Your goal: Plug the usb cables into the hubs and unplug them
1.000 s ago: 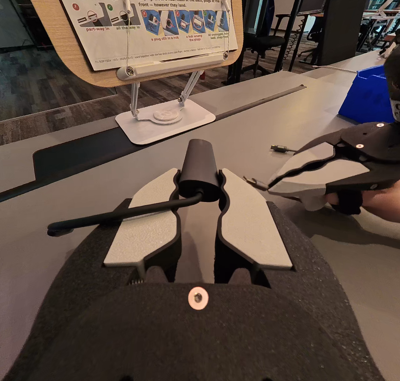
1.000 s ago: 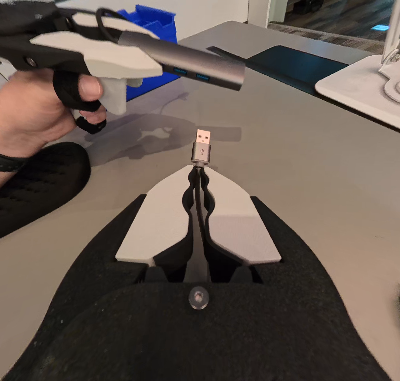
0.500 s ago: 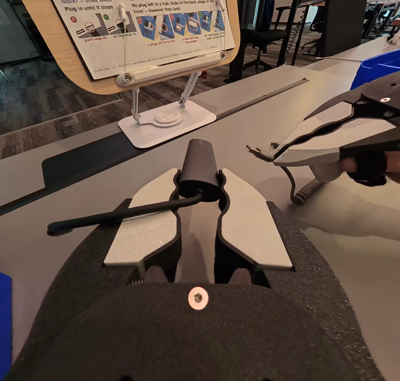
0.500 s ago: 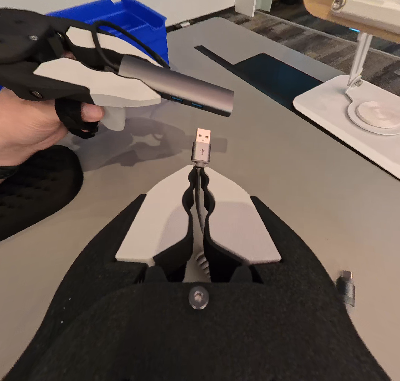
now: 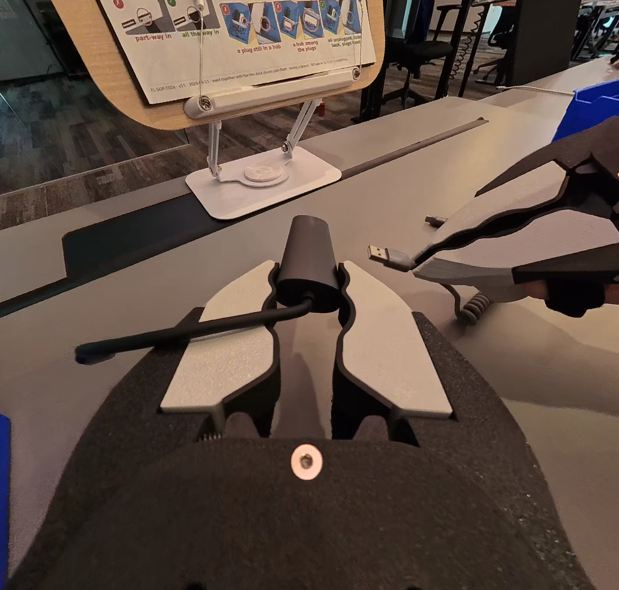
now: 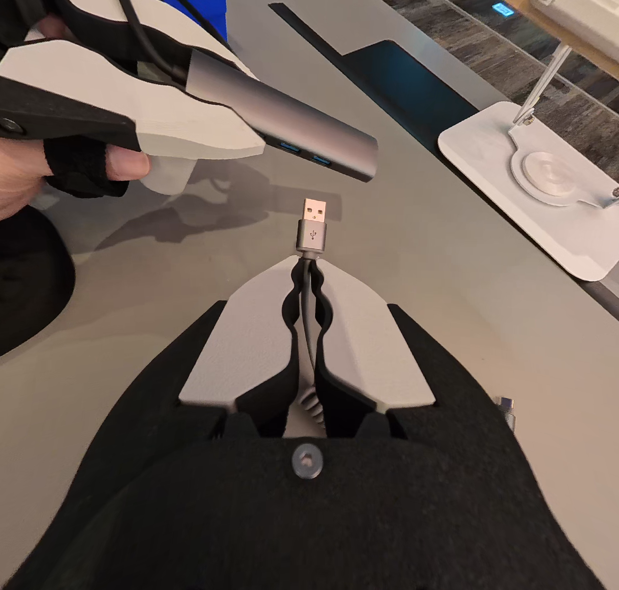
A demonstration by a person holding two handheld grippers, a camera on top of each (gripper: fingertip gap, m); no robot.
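Observation:
My left gripper (image 5: 307, 269) is shut on a dark grey USB hub (image 5: 308, 259) and holds it above the table; its black cable (image 5: 187, 331) trails left. The hub also shows in the right wrist view (image 6: 291, 121), with blue ports (image 6: 289, 145) on the side facing the plug. My right gripper (image 6: 307, 259) is shut on the grey cable just behind a silver USB-A plug (image 6: 312, 227). The plug points at the hub's port side, a short gap away. In the left wrist view the right gripper (image 5: 415, 260) and its plug (image 5: 385, 255) sit right of the hub.
A white stand (image 5: 264, 180) with an instruction board (image 5: 214, 37) stands behind on the grey table. A blue bin (image 5: 589, 111) is at the far right, another (image 6: 174, 4) shows behind the left gripper. The cable's coiled part (image 5: 472, 309) and far connector (image 5: 435, 220) lie on the table. Some 8 cm of space lies between my two pairs of fingers.
The right gripper has lifted the plug off the table and brought it closer to the hub, turned toward its ports. The left gripper keeps its hold on the hub.

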